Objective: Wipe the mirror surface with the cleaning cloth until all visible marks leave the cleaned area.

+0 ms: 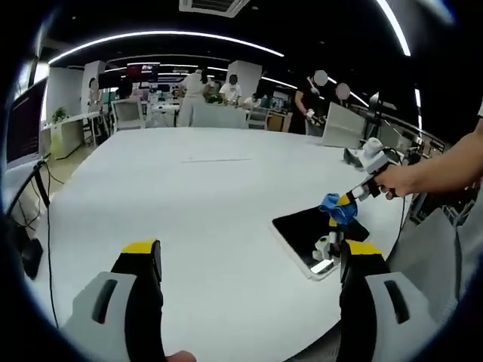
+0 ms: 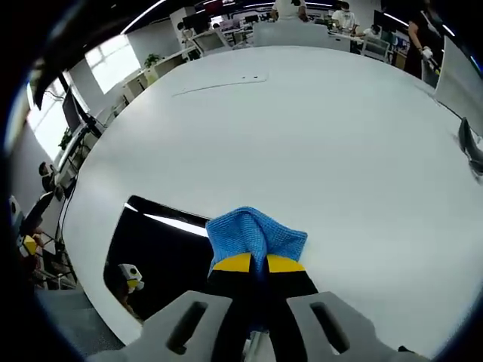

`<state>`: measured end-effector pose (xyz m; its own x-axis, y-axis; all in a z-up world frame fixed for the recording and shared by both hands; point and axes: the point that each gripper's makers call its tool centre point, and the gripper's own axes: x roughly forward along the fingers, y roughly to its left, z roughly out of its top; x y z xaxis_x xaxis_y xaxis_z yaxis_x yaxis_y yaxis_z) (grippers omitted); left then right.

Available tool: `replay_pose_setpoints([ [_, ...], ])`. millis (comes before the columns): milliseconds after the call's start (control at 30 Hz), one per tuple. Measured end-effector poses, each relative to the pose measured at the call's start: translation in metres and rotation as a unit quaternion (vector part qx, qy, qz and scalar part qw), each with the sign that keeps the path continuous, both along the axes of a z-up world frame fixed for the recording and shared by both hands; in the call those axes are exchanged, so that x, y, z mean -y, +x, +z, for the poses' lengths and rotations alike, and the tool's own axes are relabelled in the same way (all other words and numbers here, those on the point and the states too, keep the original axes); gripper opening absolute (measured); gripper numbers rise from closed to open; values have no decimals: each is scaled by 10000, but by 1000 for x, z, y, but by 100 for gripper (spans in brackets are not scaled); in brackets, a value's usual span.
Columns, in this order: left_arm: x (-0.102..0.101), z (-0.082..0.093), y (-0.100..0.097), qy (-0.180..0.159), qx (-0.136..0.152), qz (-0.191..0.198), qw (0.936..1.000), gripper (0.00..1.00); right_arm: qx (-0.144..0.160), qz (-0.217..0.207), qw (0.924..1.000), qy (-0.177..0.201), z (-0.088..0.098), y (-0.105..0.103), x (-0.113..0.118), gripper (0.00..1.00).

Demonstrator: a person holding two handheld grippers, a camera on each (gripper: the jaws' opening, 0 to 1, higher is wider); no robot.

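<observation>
**Cloth poised over the mirror**

We hold the blue cleaning cloth (image 2: 255, 235) clamped in the right gripper (image 2: 252, 263), at the mirror's (image 2: 162, 260) near edge. The mirror lies flat on the white table (image 2: 317, 136), by its rim. Our left gripper (image 1: 249, 256) hangs apart and empty, well back. We judge wiping is underway; next we press down and sweep across the dark glass.

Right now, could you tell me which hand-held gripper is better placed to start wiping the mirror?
The right hand-held gripper: its jaws are shut on the blue cleaning cloth, right at the edge of the mirror. The left hand-held gripper is open, empty, and set back from the mirror.
</observation>
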<state>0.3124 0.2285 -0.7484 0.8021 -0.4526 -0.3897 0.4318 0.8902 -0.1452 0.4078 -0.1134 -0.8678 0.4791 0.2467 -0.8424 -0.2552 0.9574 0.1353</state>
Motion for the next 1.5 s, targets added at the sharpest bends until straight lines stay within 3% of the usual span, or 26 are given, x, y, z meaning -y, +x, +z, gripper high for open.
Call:
replay_pose_setpoints([
  [333, 4, -4, -4, 52, -79, -41, 9999, 98, 17, -4, 10000, -7, -1, 10, 0, 0],
  [900, 6, 0, -6, -8, -37, 7, 10000, 98, -85, 26, 10000, 39, 1, 8, 0, 0],
  [1067, 3, 4, -6, 15, -24, -18, 10000, 98, 89, -38, 9996, 275, 23, 7, 4, 0],
  [1267, -2, 7, -3, -21, 76, 57, 10000, 98, 305, -249, 9988, 287, 45, -2, 31, 0],
  [1500, -1, 8, -3, -74, 151, 79, 9998, 98, 325, -426, 9985, 132, 52, -20, 66, 0],
])
